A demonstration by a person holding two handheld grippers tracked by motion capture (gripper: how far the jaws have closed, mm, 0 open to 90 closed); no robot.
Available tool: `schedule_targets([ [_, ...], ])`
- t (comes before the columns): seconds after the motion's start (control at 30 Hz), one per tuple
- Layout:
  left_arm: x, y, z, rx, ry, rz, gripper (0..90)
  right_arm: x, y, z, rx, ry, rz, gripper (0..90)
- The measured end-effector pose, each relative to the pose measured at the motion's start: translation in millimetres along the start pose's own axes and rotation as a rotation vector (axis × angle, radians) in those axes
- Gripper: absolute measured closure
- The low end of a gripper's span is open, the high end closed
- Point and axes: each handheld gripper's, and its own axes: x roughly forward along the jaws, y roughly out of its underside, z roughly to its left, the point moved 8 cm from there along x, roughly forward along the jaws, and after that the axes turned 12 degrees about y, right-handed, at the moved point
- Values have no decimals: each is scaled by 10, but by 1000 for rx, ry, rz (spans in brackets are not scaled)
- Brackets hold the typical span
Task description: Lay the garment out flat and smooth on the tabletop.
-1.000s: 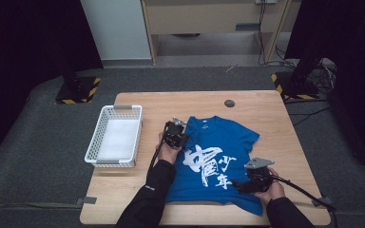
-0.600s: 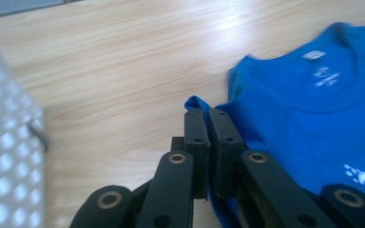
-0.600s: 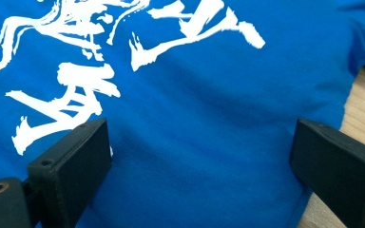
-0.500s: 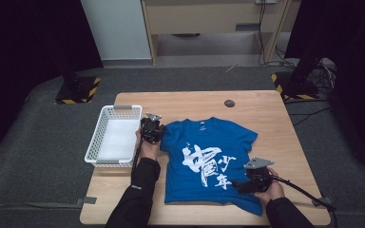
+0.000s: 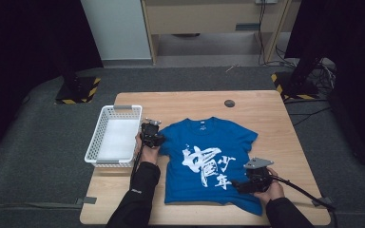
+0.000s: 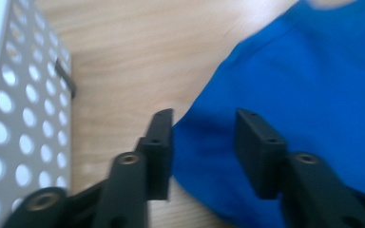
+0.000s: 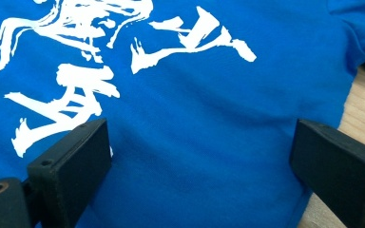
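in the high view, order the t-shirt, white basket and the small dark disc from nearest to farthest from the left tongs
1. T-shirt: its sleeve edge lies right at the left tongs, on their right.
2. White basket: just to the left of the tongs, a narrow strip of table between.
3. Small dark disc: far off toward the table's back edge, beyond the shirt's collar.

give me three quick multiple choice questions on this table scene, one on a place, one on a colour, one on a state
1. Where is the white basket?
A. left of the T-shirt
B. on the T-shirt
C. at the table's right edge

2. What colour is the T-shirt?
A. red
B. blue with white print
C. plain black

3. How does the left gripper stand?
A. shut on the basket
B. open at the sleeve edge
C. shut on the shirt's collar

Answers:
1 A, the basket sits on the table left of the shirt.
2 B, blue cloth carries white brush characters.
3 B, its jaws are spread with blue cloth between them.
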Motion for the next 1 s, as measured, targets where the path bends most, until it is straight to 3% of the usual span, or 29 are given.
schedule_targets([
  [0.1,-65,-99,-98,-2,41,-63,446,0,0,0,0,0,0,66],
  [0.17,-56,-159,-240,-4,152,-123,411,1,-1,1,0,-2,-1,64],
  [0.23,4,-148,-390,-7,242,-121,387,2,-1,2,0,-3,0,63],
  [0.3,104,-85,-495,-1,276,-80,367,2,-1,3,1,-1,0,62],
  [0.5,392,88,-598,20,269,13,346,1,-1,14,4,-1,5,55],
  [0.63,446,67,-575,34,247,7,336,2,-2,19,1,-5,6,51],
  [0.77,500,59,-495,99,157,33,302,-2,0,29,0,-7,11,50],
  [1.0,525,34,-449,80,148,25,245,-14,-8,28,-1,-3,31,62],
])
